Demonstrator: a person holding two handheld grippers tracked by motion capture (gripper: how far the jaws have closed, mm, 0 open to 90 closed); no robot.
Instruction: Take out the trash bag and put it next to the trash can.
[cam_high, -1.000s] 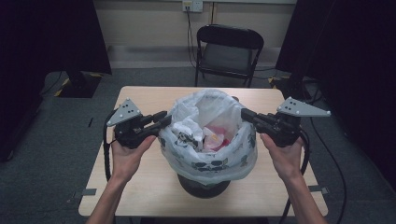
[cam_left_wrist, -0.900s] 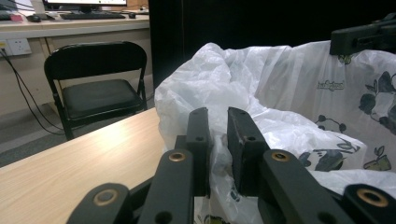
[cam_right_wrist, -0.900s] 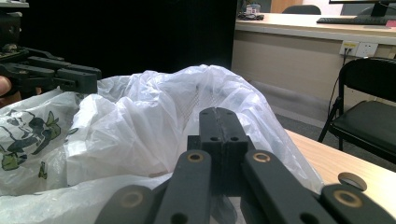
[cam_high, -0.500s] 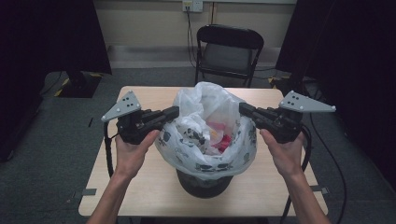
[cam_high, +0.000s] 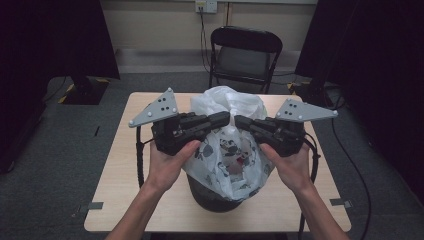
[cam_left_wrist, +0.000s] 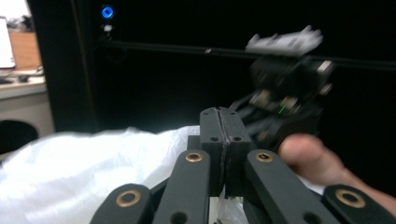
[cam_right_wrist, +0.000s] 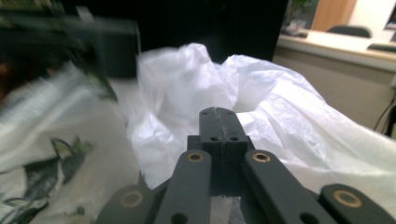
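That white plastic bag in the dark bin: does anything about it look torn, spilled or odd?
No tear or spill shows. The plastic bag is bunched up above the bin, its top gathered between the left claw and right claw, whose jaws are shut. The table around the bin looks clean.

gripper (cam_high: 231, 120): black | plates: grey, three-cornered | forearms: bare

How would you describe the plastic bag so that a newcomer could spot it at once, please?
On the wooden table stands a dark bin. The white bag lines it, gathered upward between both grippers; black cartoon prints mark it out.
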